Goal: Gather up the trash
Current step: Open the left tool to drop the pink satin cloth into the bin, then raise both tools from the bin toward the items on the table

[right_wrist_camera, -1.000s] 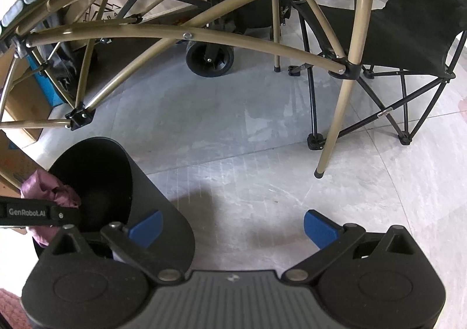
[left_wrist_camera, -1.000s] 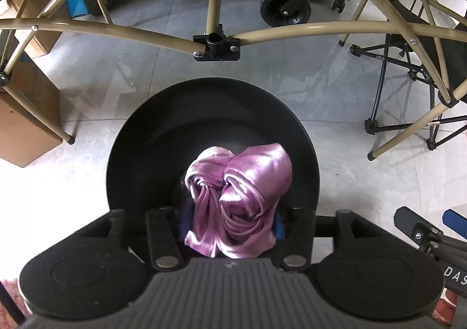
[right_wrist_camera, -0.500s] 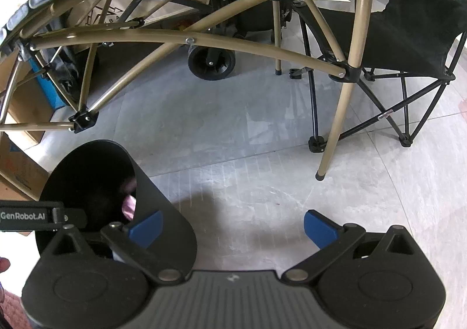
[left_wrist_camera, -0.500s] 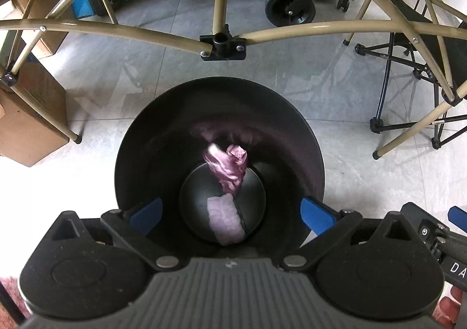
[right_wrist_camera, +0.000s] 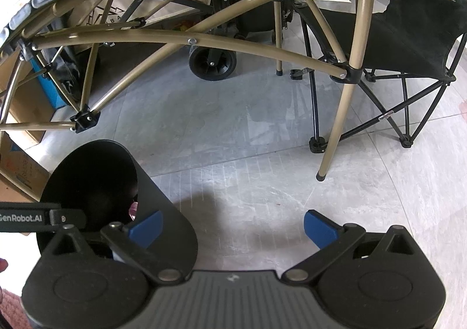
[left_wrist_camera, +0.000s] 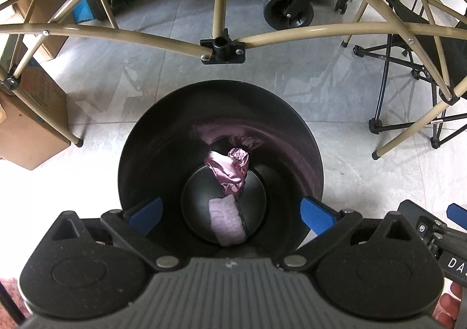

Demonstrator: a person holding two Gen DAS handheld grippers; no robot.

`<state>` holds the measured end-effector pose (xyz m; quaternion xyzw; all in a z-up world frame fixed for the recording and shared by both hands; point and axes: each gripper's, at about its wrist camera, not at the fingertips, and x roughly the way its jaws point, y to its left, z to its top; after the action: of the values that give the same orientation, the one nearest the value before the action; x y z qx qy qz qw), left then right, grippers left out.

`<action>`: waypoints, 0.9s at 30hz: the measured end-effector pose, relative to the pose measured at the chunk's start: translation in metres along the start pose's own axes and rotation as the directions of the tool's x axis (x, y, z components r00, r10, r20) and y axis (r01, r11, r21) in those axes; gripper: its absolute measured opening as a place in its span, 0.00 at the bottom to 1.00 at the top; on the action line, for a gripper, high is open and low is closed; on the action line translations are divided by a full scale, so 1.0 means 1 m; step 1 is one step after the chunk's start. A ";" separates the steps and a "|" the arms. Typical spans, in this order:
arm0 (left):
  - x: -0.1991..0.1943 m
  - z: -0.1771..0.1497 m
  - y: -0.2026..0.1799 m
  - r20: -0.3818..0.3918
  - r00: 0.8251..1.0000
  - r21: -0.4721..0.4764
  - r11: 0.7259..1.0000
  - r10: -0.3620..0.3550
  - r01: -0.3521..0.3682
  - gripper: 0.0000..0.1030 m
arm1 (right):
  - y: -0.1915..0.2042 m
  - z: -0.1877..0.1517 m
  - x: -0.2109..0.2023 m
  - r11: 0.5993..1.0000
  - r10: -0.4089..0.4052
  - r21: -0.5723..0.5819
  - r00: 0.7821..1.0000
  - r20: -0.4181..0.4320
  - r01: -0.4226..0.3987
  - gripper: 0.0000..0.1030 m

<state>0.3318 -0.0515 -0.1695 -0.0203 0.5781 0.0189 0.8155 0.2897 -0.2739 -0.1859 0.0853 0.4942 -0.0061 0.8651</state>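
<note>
Lettering on left tool's side bar (right_wrist_camera: 26, 217): white "GenRobot.AI" on black, first letter cut by the frame edge
Lettering on right tool's body (left_wrist_camera: 455, 263): white letters "DA", the rest cut off at the frame edge
Print on the tan bag (right_wrist_camera: 116, 16) behind the frame: dark letters, partly "BA", hidden by tubes
Cardboard box (left_wrist_camera: 38, 89): faint red marking, unreadable

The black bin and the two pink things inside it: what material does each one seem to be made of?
The bin looks like smooth, glossy plastic: its inner wall mirrors a pink blur. The crumpled cloth seems satin-like fabric, with a sheen on soft folds. The paler piece below it looks matte and ribbed, perhaps fleece or folded tissue; the view leaves that open.
</note>
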 end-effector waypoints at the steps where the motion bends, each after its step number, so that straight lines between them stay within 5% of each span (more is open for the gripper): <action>1: -0.001 0.000 0.000 0.003 1.000 0.001 1.000 0.001 -0.001 1.00 | 0.000 0.000 0.000 1.000 0.000 0.000 1.000 0.000 0.000 1.00; 17: -0.037 -0.003 0.002 0.119 0.993 0.038 0.999 -0.016 0.011 1.00 | 0.005 0.009 -0.030 0.999 0.043 -0.007 0.994 0.101 -0.043 1.00; 27: -0.085 -0.005 0.005 0.296 0.955 0.056 0.998 -0.024 0.008 1.00 | 0.005 0.018 -0.078 0.996 0.087 -0.004 0.958 0.274 -0.089 1.00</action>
<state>0.2991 -0.0475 -0.0910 0.0003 0.4495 -0.0005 0.8933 0.2656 -0.2773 -0.1091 0.1089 0.3653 0.0186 0.9243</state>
